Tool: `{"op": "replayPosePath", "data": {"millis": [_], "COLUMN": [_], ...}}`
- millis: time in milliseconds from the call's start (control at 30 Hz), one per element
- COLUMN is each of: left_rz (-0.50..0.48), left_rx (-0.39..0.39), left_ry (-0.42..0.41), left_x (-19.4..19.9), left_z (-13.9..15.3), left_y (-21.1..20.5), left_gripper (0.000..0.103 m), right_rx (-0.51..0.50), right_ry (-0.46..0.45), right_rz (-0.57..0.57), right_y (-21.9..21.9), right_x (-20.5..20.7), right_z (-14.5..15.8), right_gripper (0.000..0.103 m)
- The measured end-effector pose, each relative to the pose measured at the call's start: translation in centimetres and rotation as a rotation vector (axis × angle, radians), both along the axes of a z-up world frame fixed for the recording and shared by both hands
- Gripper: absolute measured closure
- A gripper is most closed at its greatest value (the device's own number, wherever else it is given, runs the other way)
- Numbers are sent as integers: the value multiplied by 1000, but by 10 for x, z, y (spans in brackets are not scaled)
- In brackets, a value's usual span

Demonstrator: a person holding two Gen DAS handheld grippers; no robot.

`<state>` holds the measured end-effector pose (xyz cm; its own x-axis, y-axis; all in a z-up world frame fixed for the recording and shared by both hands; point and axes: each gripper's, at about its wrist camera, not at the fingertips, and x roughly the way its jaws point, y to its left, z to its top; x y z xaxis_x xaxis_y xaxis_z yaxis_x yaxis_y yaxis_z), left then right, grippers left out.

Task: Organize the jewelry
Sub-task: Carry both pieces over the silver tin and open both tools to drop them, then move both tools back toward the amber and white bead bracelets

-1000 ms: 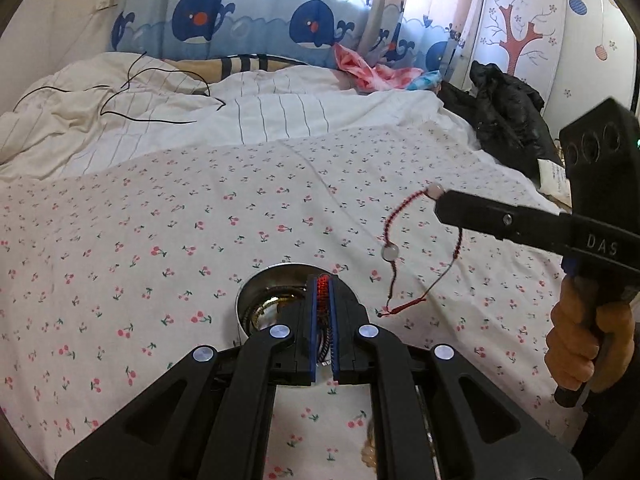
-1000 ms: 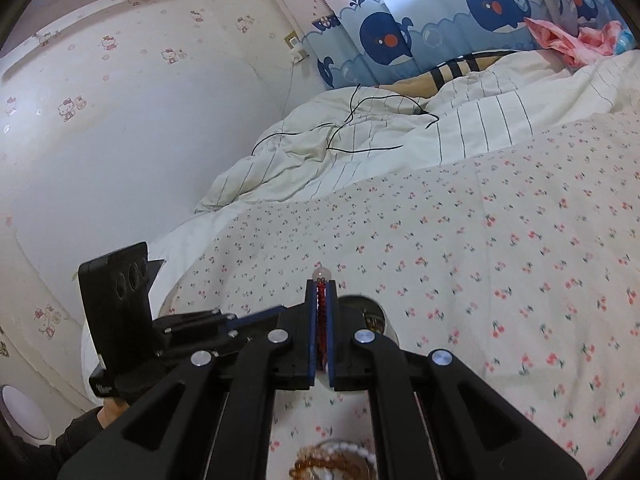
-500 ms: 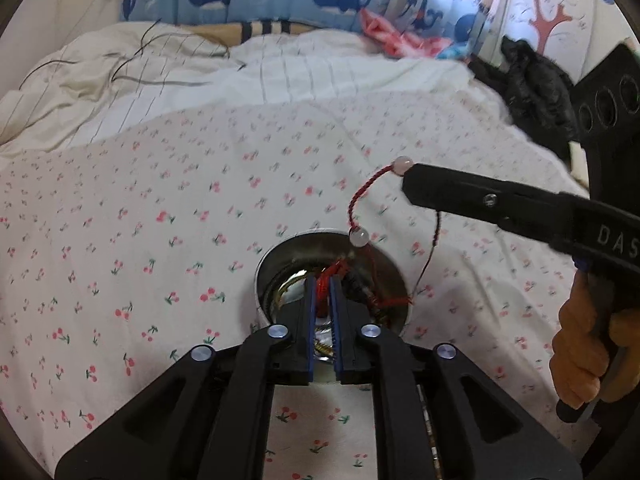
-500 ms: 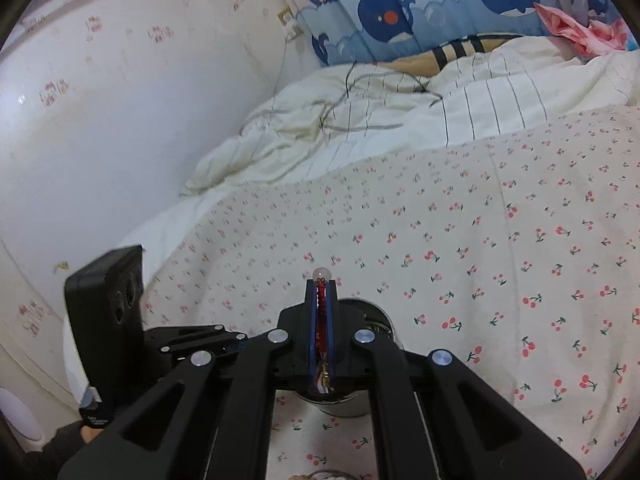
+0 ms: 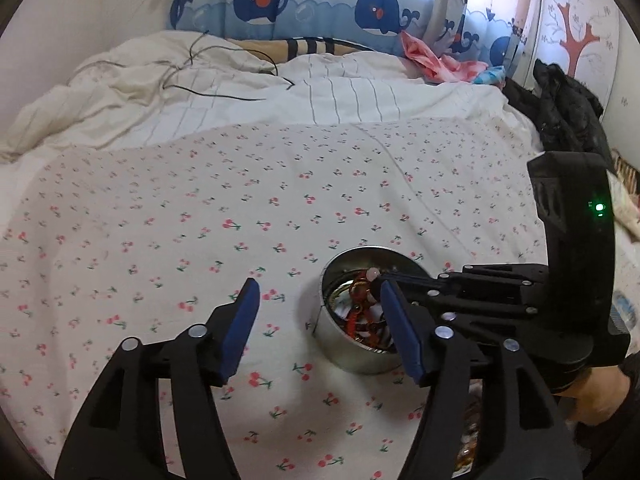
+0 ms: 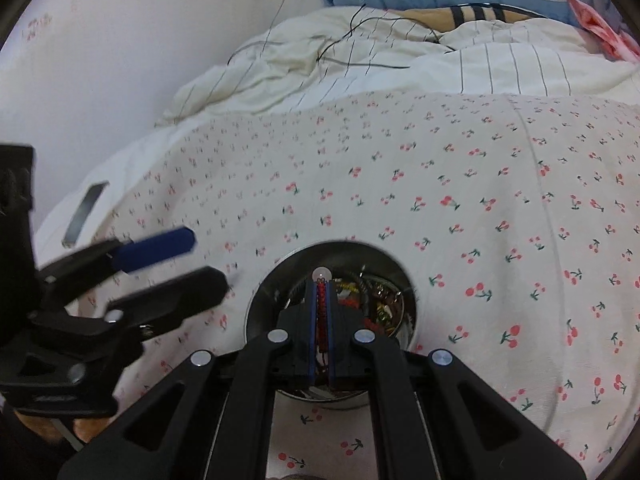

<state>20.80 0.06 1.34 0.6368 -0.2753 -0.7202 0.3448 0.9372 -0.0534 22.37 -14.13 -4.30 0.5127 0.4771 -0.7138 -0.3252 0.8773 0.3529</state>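
A round metal tin (image 5: 344,344) stands on the cherry-print sheet and holds several pieces of jewelry. My right gripper (image 6: 320,280) is shut on a red braided bracelet (image 6: 320,312) with a pale bead (image 6: 322,273) at its tips, held over the tin's opening (image 6: 264,292). In the left wrist view the right gripper (image 5: 374,276) reaches in from the right over the tin. My left gripper (image 5: 320,320) is open and empty, its pads apart, just left of the tin. It also shows in the right wrist view (image 6: 192,260).
The cherry-print sheet (image 5: 240,200) covers the bed. A crumpled white duvet (image 5: 200,92) with a black cable lies behind. Dark clothes (image 5: 560,108) sit at the far right. Beaded jewelry (image 5: 466,440) lies near my left gripper's right finger.
My left gripper opened, let go of the red bracelet and shifted left of the tin. My right gripper came down over the tin with the bracelet, most of which now lies inside.
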Motion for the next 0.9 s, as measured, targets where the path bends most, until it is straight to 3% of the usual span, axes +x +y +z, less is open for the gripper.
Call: {"op": "replayPosePath", "data": {"millis": [67, 100, 133, 600, 900], "left_rz": [6, 8, 17, 52, 35], "left_rx": [29, 37, 43, 60, 85], "left_ry": [-21, -29, -40, -180, -198], "left_x": [-5, -6, -8, -30, -37], "left_z": [0, 2, 3, 24, 26], "left_y": [0, 0, 1, 3, -4], "left_gripper": [38, 37, 36, 19, 15], "right_rx": [-19, -33, -30, 23, 21], "right_ry": [0, -7, -13, -48, -71], "right_rz": [10, 2, 1, -29, -95], "right_y": [5, 6, 6, -3, -25], "right_x": [-2, -4, -5, -18, -33], "right_z": [-4, -5, -4, 9, 24], "right_gripper": [90, 74, 68, 49, 37]}}
